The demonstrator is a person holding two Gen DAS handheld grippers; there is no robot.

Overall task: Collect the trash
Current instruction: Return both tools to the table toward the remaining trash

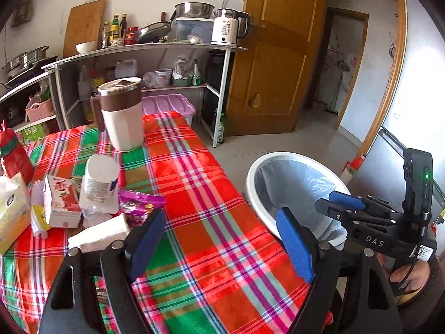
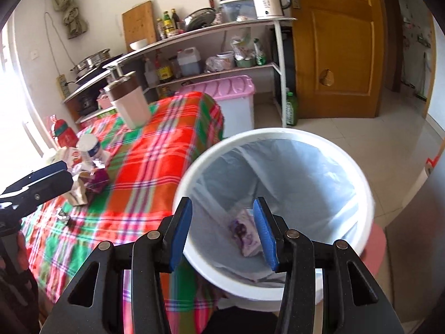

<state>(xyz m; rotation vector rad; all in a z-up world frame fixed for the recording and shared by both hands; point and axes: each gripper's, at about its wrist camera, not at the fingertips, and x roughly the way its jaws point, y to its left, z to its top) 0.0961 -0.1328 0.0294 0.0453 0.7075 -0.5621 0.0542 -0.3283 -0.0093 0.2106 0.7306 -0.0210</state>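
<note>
A white trash bin [image 2: 364, 194] with a clear liner stands beside the table; a purple wrapper [image 2: 244, 232] lies inside it. My right gripper [image 2: 222, 231] is open and empty, right above the bin's near rim; it shows over the bin [image 1: 251, 178] in the left wrist view [image 1: 331, 201]. My left gripper [image 1: 222, 239] is open and empty above the plaid tablecloth [image 1: 194, 194]. On the table's left lie a purple wrapper [image 1: 139, 204], a crumpled plastic bottle [image 1: 98, 183], a red-and-white carton [image 1: 61, 203] and white paper [image 1: 97, 236].
A brown-and-white lidded jug [image 1: 122, 114] stands at the table's far end. A tissue pack [image 1: 11, 211] and a red bottle [image 1: 14, 156] are at the left edge. A metal shelf rack [image 1: 167, 47], a pink-lidded box [image 1: 169, 105] and a wooden door [image 1: 278, 55] are behind.
</note>
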